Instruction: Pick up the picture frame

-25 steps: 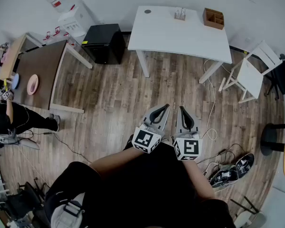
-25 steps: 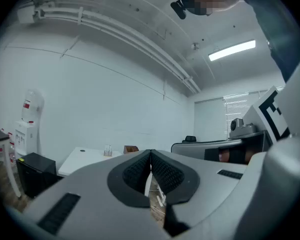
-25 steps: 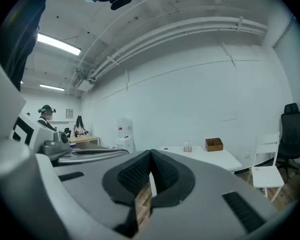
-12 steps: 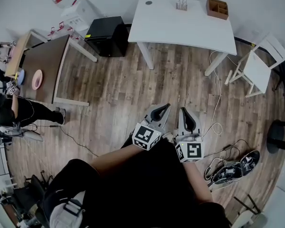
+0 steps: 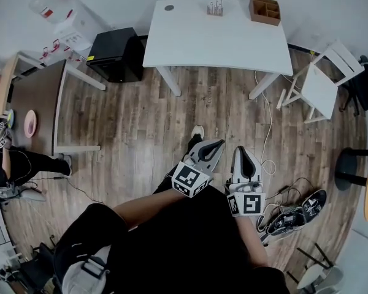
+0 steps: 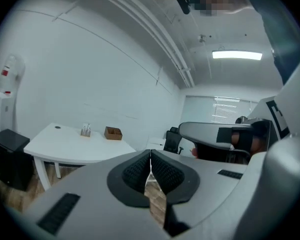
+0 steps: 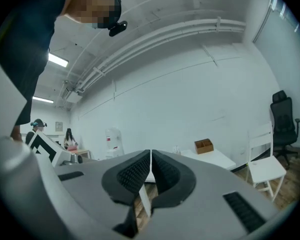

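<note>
My left claw (image 5: 218, 144) and right claw (image 5: 242, 150) are both pressed together with nothing between the jaws, held side by side in front of me over the wooden floor (image 5: 141, 127). No part of the task is done: I cannot pick out the picture frame for certain. A small upright thing (image 5: 216, 7) near the wooden box (image 5: 264, 10) on the white table (image 5: 196, 41), well apart from both claws, may be it. I judge that reaching, opening, gripping and lifting all remain.

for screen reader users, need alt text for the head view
Seen from above, the left gripper and right gripper, both shut and empty, point side by side across a wood floor toward a white table bearing a brown wooden box.
</note>
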`<state>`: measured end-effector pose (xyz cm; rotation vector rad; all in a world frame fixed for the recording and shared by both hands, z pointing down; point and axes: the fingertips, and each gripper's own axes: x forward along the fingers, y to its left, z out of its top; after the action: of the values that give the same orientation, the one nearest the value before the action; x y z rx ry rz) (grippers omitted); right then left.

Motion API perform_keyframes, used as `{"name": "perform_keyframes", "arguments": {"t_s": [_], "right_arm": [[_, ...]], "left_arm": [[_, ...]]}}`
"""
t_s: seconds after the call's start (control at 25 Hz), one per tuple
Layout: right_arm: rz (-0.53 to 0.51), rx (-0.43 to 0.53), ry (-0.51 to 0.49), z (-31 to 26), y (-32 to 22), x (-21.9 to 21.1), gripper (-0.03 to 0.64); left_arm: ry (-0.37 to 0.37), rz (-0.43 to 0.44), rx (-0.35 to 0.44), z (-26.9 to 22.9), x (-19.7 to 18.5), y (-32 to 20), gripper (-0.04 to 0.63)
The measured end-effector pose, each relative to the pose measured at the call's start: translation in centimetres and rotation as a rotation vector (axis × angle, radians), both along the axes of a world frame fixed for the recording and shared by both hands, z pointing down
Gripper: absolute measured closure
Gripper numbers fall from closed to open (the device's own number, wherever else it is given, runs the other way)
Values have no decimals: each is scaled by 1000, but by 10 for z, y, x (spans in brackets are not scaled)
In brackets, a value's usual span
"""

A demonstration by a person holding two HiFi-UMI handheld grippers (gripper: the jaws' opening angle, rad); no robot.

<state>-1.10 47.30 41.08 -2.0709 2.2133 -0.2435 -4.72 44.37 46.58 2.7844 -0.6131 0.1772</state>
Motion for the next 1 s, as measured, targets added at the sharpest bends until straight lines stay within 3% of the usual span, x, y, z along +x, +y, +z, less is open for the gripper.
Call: {"name": "perform_keyframes", "arguments": {"t_s": [0.12, 0.24, 0.44, 0.68, 1.0], "right_arm": [[77, -4, 58, -6, -44, 28, 581], [107, -33, 75, -7, -98, 47, 581], [82, -29, 78, -21, -190, 60, 581], [46, -62, 61, -13, -278, 42, 581], [-8, -89, 69, 1, -331, 42, 581]], "left_arm": [[32, 13, 8, -3, 17, -46, 580], [70, 10, -41, -4, 26, -103, 580], [99, 10, -35, -17, 34, -198, 580], [108, -12, -31, -22, 21, -291, 580], [91, -81, -48, -9, -5, -351, 580]]}}
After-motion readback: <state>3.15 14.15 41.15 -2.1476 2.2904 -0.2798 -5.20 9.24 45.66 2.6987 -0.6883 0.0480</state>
